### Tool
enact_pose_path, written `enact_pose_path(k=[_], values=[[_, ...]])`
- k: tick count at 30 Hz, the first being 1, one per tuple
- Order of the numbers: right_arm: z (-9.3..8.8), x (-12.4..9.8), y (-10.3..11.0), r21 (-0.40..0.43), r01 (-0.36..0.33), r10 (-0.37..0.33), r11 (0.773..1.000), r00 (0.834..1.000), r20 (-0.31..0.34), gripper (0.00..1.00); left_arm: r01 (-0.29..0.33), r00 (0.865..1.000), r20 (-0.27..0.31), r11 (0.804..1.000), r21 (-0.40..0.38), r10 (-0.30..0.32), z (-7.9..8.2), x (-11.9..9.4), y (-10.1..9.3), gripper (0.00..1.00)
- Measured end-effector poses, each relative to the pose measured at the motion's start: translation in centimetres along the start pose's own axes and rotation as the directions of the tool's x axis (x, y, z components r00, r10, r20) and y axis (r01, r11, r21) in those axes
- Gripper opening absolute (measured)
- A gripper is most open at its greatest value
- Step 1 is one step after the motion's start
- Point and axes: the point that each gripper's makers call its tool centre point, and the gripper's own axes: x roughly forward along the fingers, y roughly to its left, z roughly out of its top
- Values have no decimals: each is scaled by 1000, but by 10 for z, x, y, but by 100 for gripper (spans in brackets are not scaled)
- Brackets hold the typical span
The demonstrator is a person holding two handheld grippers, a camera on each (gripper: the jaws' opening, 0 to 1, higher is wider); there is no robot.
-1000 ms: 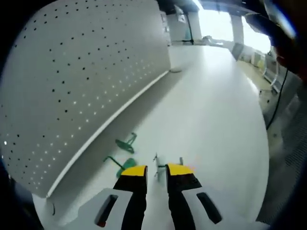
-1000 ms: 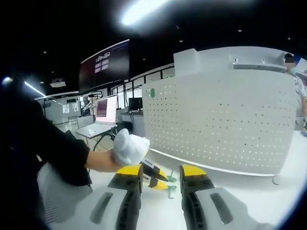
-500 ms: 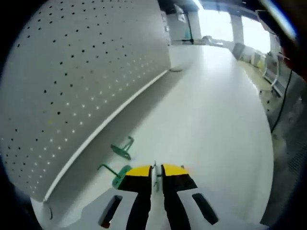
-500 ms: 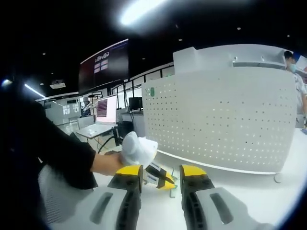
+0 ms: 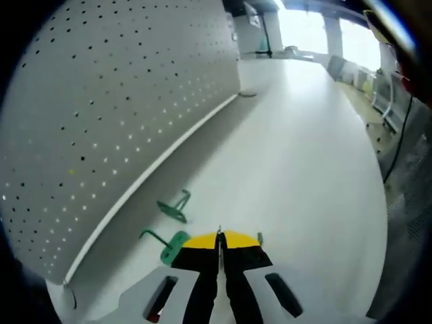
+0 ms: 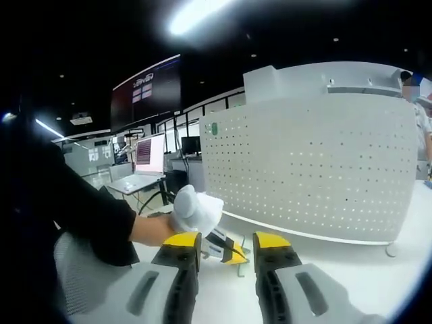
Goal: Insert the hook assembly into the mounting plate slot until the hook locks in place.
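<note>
In the left gripper view, the left claw (image 5: 220,237) sits low over the smooth white counter (image 5: 304,155), its yellow-tipped jaws drawn together on a thin upright metal piece (image 5: 219,233), the edge of which shows in the seam between them (too slim to tell more of its shape). Just left of the claw tips lies a small green hook piece with a flat rounded tab (image 5: 166,244), touching the counter. A little farther on lies a second green bent-wire hook piece (image 5: 174,208); the two are apart from each other, and both rest near the foot of the white perforated mounting panel (image 5: 115,115). That panel stands upright along the left side, its bottom edge running as a long line up the counter. To the right of the line the counter surface stretches wide and bare to its far edge, beyond which chairs and bright windows are blurred.

In the right gripper view, the right claw (image 6: 226,240) has its jaws parted with a clear gap, nothing between them. Through that gap the left claw's yellow tips show on the counter, carried by a white-gloved hand (image 6: 195,209) with a dark sleeve (image 6: 81,216) behind it. The perforated panel rises ahead, its lower edge meeting the counter.
</note>
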Motion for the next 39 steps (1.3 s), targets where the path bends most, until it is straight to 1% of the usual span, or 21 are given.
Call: enact_pose_path(k=[7,10,13,16,17,21,25,27,29,30,34,37,38,39], values=[[-1,2,4,-8,-15,15,1000,1000,-5,29,-17,999,50,999,-42,19,8,-21,4,1],[-1,2,6,-14,-22,22,1000,1000,-7,29,-15,996,85,996,-85,23,12,-31,4,1],[-1,2,7,-18,-27,27,999,1000,-9,29,-16,995,99,995,-98,25,14,-38,3,1],[-1,2,9,-19,-32,32,999,999,-9,29,-6,991,135,994,-106,20,21,-50,0,1],[-1,2,9,-20,-35,34,999,999,-8,29,-7,987,156,994,-113,24,25,-57,-1,1],[-1,3,13,-23,-50,50,998,999,-5,29,-12,978,206,990,-141,41,33,-79,-3,1],[2,3,17,-26,-66,66,997,998,2,29,-24,965,255,986,-167,67,36,-102,-6,1],[3,2,17,-26,-72,72,997,997,9,29,-22,958,276,983,-184,73,37,-112,-9,1],[6,1,17,-25,-75,75,997,997,19,29,-2,950,305,979,-202,64,38,-123,-15,1],[7,0,17,-20,-76,77,997,997,23,29,2,945,319,977,-211,67,39,-129,-19,1],[19,-6,18,-29,-84,85,996,995,54,28,0,935,347,976,-218,77,39,-149,-26,1],[27,-7,21,-45,-106,108,993,993,56,28,3,925,371,974,-225,83,37,-165,-30,1],[28,-6,22,-49,-112,115,992,992,53,28,4,923,375,974,-226,83,37,-166,-30,1],[29,-5,25,-55,-129,132,990,990,47,28,12,917,390,975,-222,77,38,-172,-34,1]])
